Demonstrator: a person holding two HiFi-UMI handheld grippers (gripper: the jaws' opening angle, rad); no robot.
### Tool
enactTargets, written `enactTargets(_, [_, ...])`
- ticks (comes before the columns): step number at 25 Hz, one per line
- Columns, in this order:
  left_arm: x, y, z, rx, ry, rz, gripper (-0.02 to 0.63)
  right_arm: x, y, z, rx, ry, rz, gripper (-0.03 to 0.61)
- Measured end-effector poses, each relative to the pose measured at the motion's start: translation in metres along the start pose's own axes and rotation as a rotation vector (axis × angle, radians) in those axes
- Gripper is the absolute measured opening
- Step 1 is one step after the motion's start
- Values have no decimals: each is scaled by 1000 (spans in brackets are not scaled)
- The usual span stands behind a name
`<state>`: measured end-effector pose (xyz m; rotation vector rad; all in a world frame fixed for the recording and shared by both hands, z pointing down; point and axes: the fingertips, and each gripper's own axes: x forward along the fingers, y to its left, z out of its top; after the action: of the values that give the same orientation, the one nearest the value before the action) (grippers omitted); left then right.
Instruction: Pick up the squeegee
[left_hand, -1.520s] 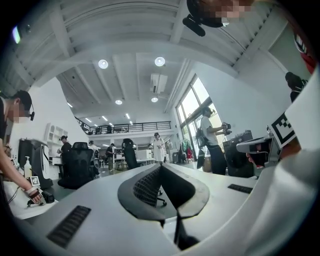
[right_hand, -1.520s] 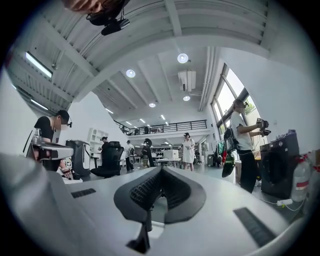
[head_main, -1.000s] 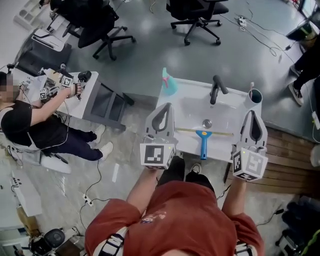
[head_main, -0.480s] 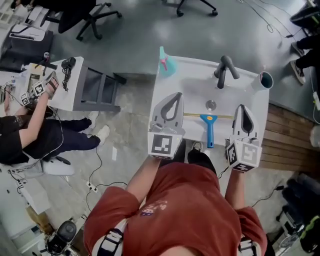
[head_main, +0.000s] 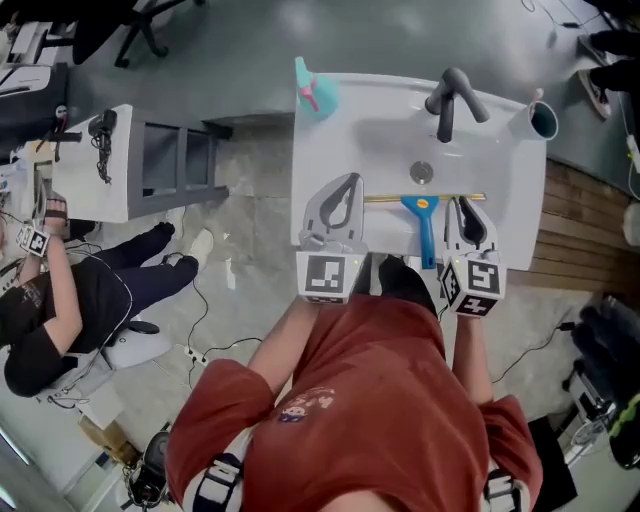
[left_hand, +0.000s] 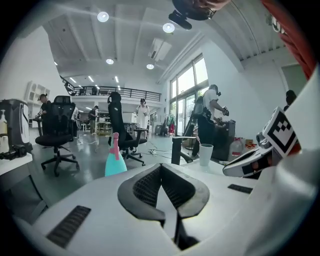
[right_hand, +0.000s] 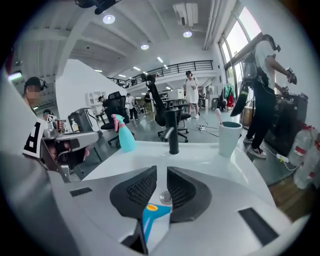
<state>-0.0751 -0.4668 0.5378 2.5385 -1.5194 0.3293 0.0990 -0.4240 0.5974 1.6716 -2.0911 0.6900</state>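
The squeegee (head_main: 427, 226) lies on the front rim of the white sink (head_main: 375, 125), blue handle toward me, thin blade (head_main: 400, 198) running crosswise. My right gripper (head_main: 463, 205) hovers just right of the handle. In the right gripper view its jaws (right_hand: 161, 170) are opening, a narrow gap between them; the squeegee's blue head (right_hand: 154, 216) shows through the gap, below the pads and untouched. My left gripper (head_main: 343, 180) hangs over the sink's front left, left of the blade. Its jaws (left_hand: 160, 167) meet at the tips with nothing held.
A black faucet (head_main: 450, 95) stands at the sink's back, the drain (head_main: 422, 172) in front of it. A teal spray bottle (head_main: 312, 92) is at the back left corner, a cup (head_main: 540, 118) at the back right. A seated person (head_main: 60, 300) and a desk (head_main: 115, 165) are to the left.
Both grippers have sunk down over the sink's front rim. The right one has closed in beside the squeegee handle.
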Motion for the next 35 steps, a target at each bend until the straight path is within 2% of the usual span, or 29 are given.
enactTargets(4, [9, 5, -12, -17, 15, -56, 17, 14, 12, -27, 12, 90, 4, 106])
enactTargets(9, [23, 16, -35, -26, 31, -83, 17, 34, 21, -56, 17, 192, 6, 144])
enactTargets(14, [28, 19, -49, -53, 69, -128, 18, 41, 27, -89, 89, 306, 19, 181])
enactTargets(16, [31, 21, -51, -43, 82, -153, 18, 45, 31, -101, 83, 353, 12, 193])
enactTargets(23, [41, 37, -61, -86, 94, -170, 18, 59, 37, -125, 73, 463, -15, 199])
enactTargets(28, [48, 47, -62, -77, 95, -186, 18, 66, 37, -135, 59, 516, -66, 198])
enactTargets(31, [50, 50, -64, -89, 95, -200, 18, 65, 35, -142, 54, 546, -107, 149])
enactTargets(35, [52, 51, -65, -114, 90, -227, 18, 66, 37, -143, 44, 551, -135, 143])
